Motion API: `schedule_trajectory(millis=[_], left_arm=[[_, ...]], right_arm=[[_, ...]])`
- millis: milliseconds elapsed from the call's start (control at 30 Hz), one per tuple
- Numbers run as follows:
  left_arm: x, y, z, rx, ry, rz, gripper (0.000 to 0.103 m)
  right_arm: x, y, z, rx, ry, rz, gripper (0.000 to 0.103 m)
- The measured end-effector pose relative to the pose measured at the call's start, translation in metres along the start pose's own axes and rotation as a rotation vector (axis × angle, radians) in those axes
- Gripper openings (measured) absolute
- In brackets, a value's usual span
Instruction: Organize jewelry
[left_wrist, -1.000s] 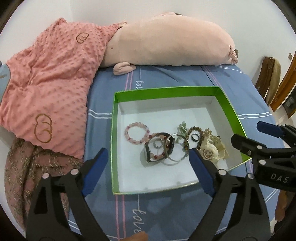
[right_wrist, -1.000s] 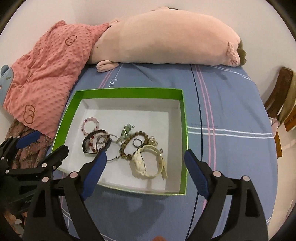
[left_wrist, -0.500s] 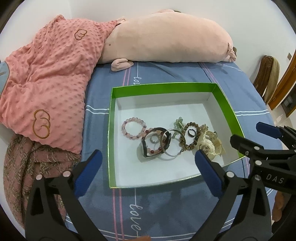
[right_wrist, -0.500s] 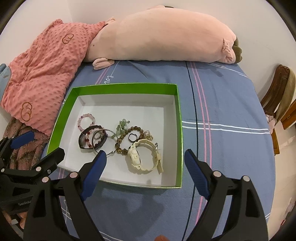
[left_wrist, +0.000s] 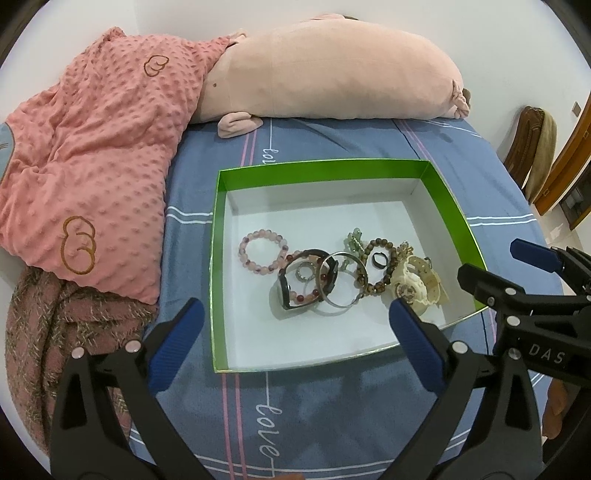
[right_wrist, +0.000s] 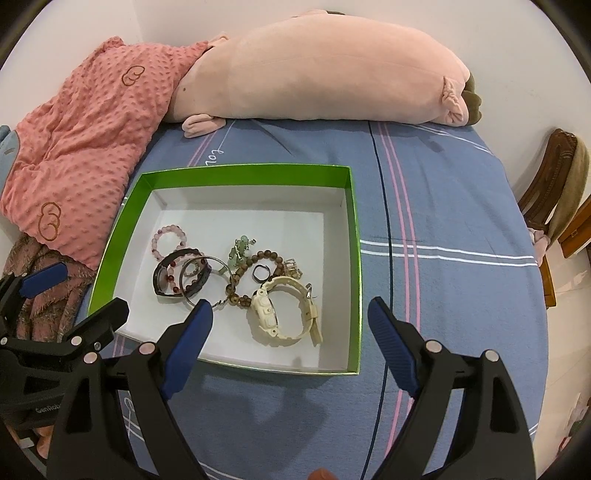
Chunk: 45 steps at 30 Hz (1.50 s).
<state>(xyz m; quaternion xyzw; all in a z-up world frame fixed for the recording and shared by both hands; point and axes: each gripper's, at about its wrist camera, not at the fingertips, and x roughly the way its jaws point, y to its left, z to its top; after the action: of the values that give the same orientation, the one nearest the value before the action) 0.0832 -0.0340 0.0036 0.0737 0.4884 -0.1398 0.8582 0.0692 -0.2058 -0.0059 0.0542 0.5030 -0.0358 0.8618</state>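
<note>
A green-walled box (left_wrist: 447, 199) with a white floor lies on the blue bed; it also shows in the right wrist view (right_wrist: 354, 236). Inside lie a pink bead bracelet (left_wrist: 262, 251), a dark band (left_wrist: 291, 291), a silver bangle (left_wrist: 343, 284), a brown bead bracelet (left_wrist: 384, 266) and a cream watch (right_wrist: 284, 314), heaped together. My left gripper (left_wrist: 295, 317) is open and empty above the box's near edge. My right gripper (right_wrist: 291, 317) is open and empty over the box's near right part, around the watch in view.
A pink dotted blanket (left_wrist: 92, 166) lies left of the box, a long pink plush pillow (left_wrist: 332, 74) behind it. A brown knitted throw (left_wrist: 44, 332) sits at near left. A wooden chair (right_wrist: 554, 184) stands off the bed's right side.
Both grippers have drawn back and up a little from the box, so it sits slightly farther in view. The jewelry has not moved. Both stay open.
</note>
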Motion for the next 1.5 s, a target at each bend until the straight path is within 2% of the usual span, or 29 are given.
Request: schedule_trajectory(millis=[1500], left_arm=[[0.0007, -0.0026, -0.0011, 0.007, 0.010, -0.029, 0.101]], right_arm=[[-0.0007, -0.0002, -0.0001, 0.000, 0.000, 0.000, 0.086]])
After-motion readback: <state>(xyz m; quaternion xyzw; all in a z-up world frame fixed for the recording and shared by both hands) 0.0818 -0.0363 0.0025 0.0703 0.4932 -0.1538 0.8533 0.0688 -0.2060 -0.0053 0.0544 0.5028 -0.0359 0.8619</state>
